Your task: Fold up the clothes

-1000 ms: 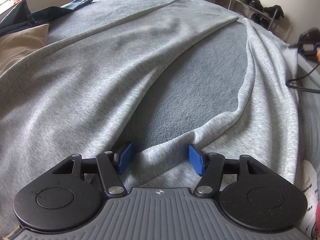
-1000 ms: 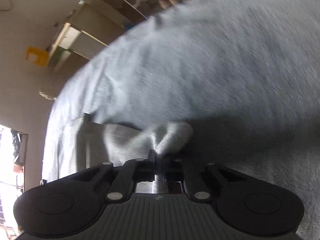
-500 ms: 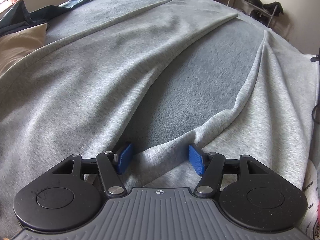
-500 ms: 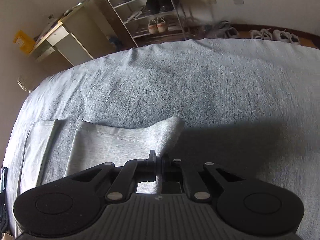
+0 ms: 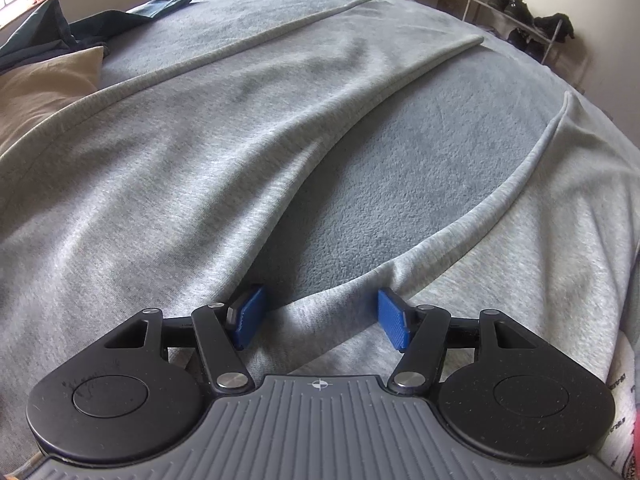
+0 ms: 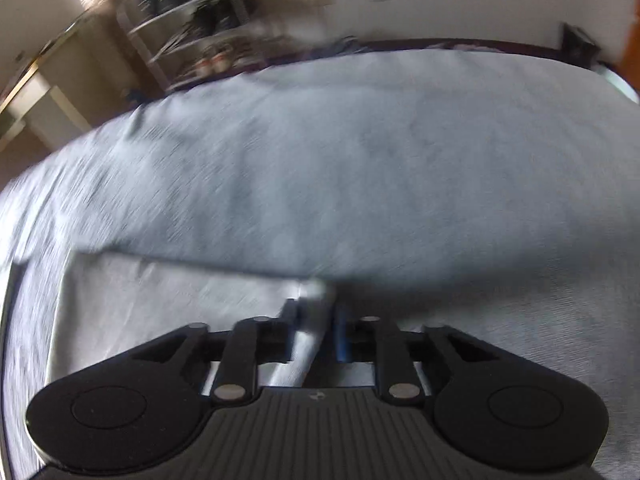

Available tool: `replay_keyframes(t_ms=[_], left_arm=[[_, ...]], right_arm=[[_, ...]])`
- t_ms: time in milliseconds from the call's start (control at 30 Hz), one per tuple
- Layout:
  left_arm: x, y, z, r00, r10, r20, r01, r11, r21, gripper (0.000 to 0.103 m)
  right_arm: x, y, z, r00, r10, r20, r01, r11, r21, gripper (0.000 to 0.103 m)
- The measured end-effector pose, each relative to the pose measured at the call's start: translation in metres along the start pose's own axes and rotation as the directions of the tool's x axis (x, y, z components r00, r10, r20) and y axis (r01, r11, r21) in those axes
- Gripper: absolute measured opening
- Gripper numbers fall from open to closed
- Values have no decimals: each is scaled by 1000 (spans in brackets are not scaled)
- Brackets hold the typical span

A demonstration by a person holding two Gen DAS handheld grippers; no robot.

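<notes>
Presently, light grey sweatpants lie spread across a grey-blue fleece blanket on the bed, the two legs splayed apart with blanket showing between them. The left gripper sits at the crotch, where the legs meet; its blue pads stand apart, fabric lying between them but not pinched. The right gripper is closed on a fold of the same grey cloth, which bunches just beyond its tips. The right wrist view is heavily motion-blurred, so which part of the garment it holds cannot be confirmed, though a flat hemmed edge of a leg lies to its left.

Judgement: the step in hand appears to be the first lengthwise fold, bringing one leg over onto the other, with the left tool placed as an anchor at the fork. Little of the task is done; the garment is still fully open.

Next move, as assessed: the right gripper should carry its held cloth across until the legs' edges align, then let go. The left gripper should either clamp or press at the crotch so the cloth does not drag.

Noted nearby: a tan pillow, dark clothing and a shoe rack.
</notes>
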State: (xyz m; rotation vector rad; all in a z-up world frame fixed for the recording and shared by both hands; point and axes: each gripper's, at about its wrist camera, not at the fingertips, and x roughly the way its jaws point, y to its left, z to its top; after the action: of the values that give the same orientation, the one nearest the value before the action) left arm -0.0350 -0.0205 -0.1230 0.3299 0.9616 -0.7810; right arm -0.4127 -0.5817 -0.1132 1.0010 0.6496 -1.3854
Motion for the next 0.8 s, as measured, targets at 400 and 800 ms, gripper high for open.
replay_keyframes(t_ms=[400, 800], left_arm=[[-52, 3, -10, 996, -37, 84, 42, 998, -50, 71], [-77, 37, -70, 998, 36, -52, -45, 979, -197, 72]], right_arm=[[-37, 140, -30, 907, 378, -184, -420, 805, -419, 31], [8, 222, -72, 1000, 15, 17, 4, 629, -777, 30]])
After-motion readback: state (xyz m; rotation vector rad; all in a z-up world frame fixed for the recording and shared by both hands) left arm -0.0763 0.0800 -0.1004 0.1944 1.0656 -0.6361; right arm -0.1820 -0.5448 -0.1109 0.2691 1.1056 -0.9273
